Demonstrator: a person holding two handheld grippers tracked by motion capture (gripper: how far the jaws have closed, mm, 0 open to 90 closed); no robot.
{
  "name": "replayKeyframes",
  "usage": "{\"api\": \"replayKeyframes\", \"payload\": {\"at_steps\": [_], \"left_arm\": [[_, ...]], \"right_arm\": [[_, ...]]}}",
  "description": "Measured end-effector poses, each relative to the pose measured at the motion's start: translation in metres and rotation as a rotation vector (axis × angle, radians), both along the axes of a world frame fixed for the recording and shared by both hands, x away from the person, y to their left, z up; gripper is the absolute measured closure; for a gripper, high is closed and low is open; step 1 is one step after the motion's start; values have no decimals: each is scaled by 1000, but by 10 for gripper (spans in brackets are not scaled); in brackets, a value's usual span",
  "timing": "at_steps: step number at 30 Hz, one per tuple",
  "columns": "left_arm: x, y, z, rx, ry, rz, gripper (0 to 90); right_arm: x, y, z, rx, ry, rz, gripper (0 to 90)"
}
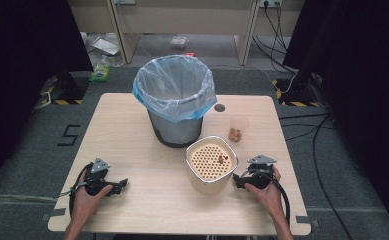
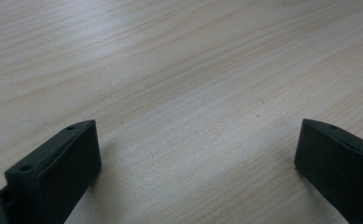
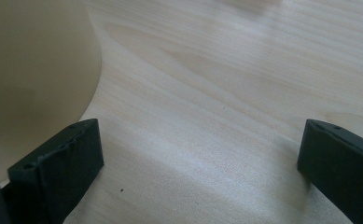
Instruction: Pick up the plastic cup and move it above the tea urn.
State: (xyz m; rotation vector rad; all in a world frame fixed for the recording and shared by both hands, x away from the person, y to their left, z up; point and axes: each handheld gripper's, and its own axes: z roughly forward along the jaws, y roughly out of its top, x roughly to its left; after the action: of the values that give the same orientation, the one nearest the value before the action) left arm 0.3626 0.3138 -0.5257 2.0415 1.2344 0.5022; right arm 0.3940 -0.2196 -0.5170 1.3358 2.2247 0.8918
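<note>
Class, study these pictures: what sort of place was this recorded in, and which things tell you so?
Probably a lab or studio set up for recording. A lone wooden table stands on grey carpet between black curtains, with loose cables and hazard-striped stand bases on the floor.

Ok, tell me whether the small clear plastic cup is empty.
Not empty: the small clear plastic cup stands upright with brown pieces at its bottom.

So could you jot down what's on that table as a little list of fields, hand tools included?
table: light wood
bin: grey, blue-lined, at the back centre
container: cream, perforated insert, few brown bits on it
cup: clear plastic, brown bits inside
left gripper: open, holding nothing
right gripper: open, beside the container
</note>
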Motion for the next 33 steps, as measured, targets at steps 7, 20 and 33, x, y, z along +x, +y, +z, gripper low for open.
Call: {"api": "replayKeyframes", "payload": {"at_steps": [7, 20, 33], "left_arm": [[0, 0, 0, 0, 0, 0, 0], [0, 0, 0, 0, 0, 0, 0], [0, 0, 0, 1, 1, -1, 0]], "right_arm": [[0, 0, 0, 0, -3, 1, 8], [-3, -6, 14, 17, -57, -15, 214], [23, -24, 76, 127, -139, -125, 280]]}}
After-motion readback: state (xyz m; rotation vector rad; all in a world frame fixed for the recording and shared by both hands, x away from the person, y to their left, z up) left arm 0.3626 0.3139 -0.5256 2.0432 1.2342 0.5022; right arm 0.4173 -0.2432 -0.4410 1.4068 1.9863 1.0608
